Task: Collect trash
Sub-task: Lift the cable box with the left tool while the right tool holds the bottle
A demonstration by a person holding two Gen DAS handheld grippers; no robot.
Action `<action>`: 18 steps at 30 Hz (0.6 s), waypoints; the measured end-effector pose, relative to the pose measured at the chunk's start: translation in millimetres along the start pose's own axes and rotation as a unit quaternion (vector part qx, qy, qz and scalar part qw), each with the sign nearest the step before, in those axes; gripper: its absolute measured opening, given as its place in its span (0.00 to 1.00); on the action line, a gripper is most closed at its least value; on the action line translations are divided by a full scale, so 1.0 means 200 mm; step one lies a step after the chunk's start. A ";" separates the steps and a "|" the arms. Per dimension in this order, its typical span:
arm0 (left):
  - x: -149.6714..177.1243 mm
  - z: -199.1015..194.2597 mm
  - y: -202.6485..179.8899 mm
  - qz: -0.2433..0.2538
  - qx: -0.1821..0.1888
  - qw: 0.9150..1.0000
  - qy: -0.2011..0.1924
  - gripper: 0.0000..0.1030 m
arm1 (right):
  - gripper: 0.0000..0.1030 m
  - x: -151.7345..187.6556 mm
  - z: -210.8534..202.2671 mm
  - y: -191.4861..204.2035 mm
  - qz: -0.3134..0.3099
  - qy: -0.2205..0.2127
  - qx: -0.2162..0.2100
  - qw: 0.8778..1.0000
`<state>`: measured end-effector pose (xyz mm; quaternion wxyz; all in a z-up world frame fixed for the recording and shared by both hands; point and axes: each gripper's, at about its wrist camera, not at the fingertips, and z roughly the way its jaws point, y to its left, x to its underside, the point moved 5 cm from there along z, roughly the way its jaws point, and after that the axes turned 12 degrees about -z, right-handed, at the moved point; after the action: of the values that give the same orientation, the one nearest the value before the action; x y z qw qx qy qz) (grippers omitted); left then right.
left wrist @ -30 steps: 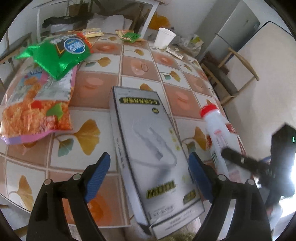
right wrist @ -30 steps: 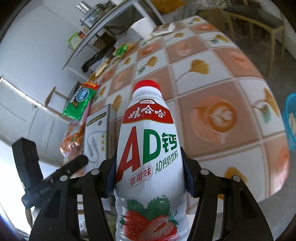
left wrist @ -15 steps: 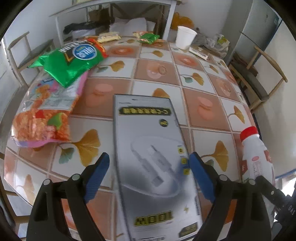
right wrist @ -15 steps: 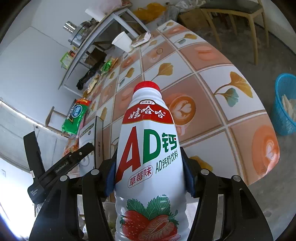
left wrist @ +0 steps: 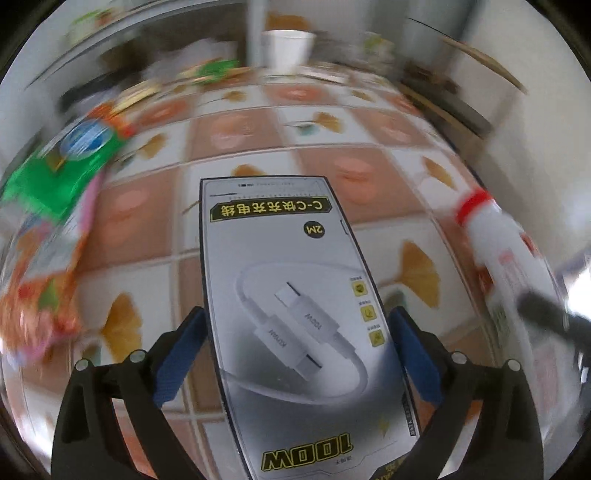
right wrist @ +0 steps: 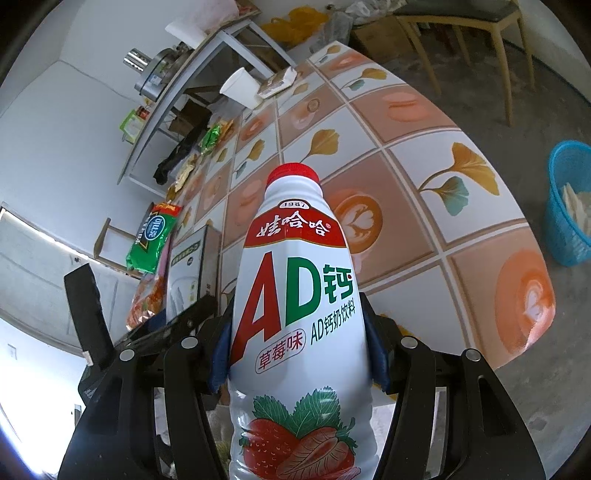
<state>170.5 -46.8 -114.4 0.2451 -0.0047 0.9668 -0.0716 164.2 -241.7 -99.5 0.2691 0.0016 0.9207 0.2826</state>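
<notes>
My left gripper (left wrist: 295, 350) is shut on a grey cable box (left wrist: 291, 295), its blue pads pressed on both long sides, holding it above the tiled table (left wrist: 258, 147). My right gripper (right wrist: 297, 354) is shut on a white AD milk bottle (right wrist: 295, 295) with a red cap, held upright. The bottle also shows at the right of the left wrist view (left wrist: 506, 266). The box appears at the left of the right wrist view (right wrist: 188, 266).
A green snack bag (left wrist: 74, 155) and an orange noodle bag (left wrist: 40, 280) lie on the table's left. A white paper cup (right wrist: 240, 88) stands at the far end. A blue basket (right wrist: 569, 199) stands on the floor at right. Wooden chairs (right wrist: 461, 22) stand beyond.
The left gripper has swung with the box, so the left view is blurred and looks lower along the table. The right gripper has tilted with the bottle, showing more of the basket.
</notes>
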 end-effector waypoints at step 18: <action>0.05 0.00 0.02 0.044 -0.015 0.999 -0.002 0.95 | 0.55 -0.05 0.08 0.08 -0.042 0.019 0.040 0.998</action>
<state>162.1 -43.0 -119.9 0.2498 0.0342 0.9666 -0.0465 179.1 -221.3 -97.9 0.2632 -0.0316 0.9354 0.2338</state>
